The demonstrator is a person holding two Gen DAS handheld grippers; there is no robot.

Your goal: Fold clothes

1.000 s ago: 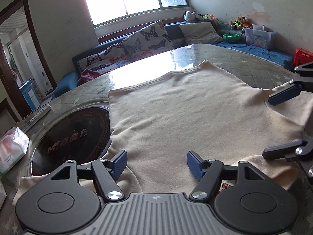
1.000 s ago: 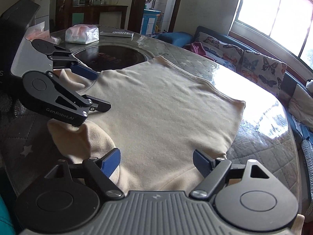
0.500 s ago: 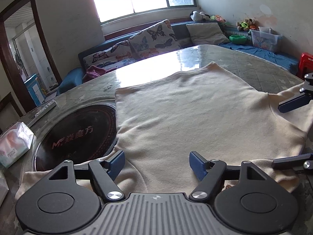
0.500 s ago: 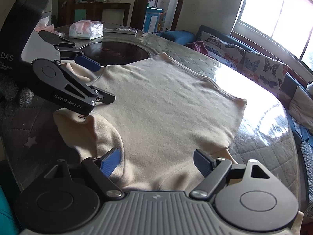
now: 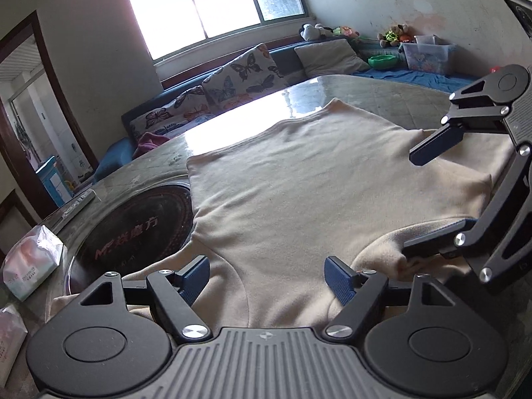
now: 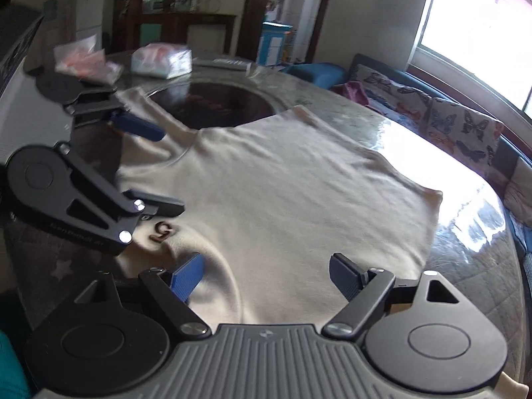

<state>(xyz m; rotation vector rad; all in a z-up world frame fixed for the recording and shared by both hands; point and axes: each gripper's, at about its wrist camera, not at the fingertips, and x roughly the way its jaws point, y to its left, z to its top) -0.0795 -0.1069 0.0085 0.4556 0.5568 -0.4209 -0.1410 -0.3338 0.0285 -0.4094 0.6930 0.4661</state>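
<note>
across the glass-topped table (image 5: 382, 89) the cream shirt (image 5: 316, 193) lies flat, long axis running away toward the window - hem far, collar near. left gripper (image 5: 266, 277) tilts down, jaws opening over the cloth; right gripper (image 6: 266, 276) likewise tilts down, spread wide, gripping nothing.

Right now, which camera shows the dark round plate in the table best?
The left wrist view: the dark round plate lies close and sharp, its pink lettering visible, with the cream shirt over its right edge. The right wrist view shows it farther off and blurred.
</note>
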